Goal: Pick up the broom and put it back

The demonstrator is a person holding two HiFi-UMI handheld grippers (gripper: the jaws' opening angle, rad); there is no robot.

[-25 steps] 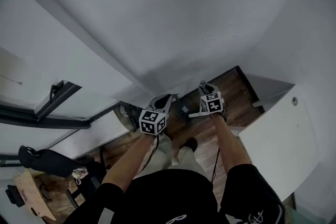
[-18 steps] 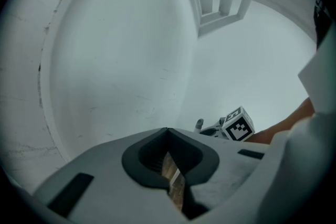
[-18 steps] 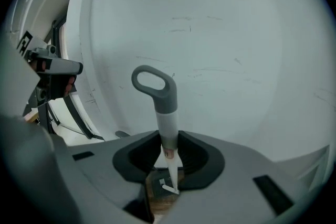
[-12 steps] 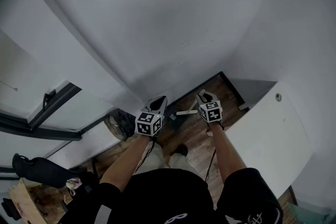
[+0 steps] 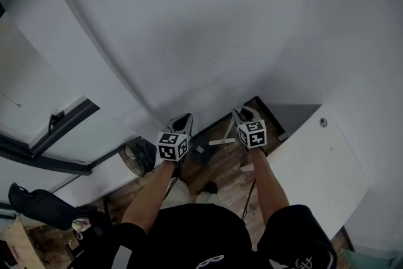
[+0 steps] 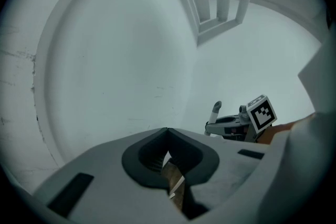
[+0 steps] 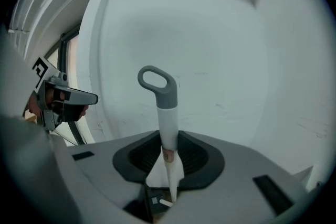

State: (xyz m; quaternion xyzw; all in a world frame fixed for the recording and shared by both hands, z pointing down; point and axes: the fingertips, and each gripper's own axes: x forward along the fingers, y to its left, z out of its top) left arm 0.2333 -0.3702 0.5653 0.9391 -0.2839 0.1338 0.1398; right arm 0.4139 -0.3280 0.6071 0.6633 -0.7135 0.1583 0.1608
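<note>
White-handled broom, grey loop uppermost, stands between the jaws of the right gripper, which pinch its shaft a little below the grey grip. Left gripper: jaws pressed together at the tips, nothing between them. Both grippers are held side by side, apart, before a pale wall, above a wooden floor.

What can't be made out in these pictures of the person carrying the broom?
Brush end of the white broom with grey loop grip: in the right gripper view it drops out of sight beneath the right claw; in the head view the claw and arm cover it.
The dark round thing on the wooden floor: head view, too small and dim to identify.
The black shape at lower left: head view, too small to name.
</note>
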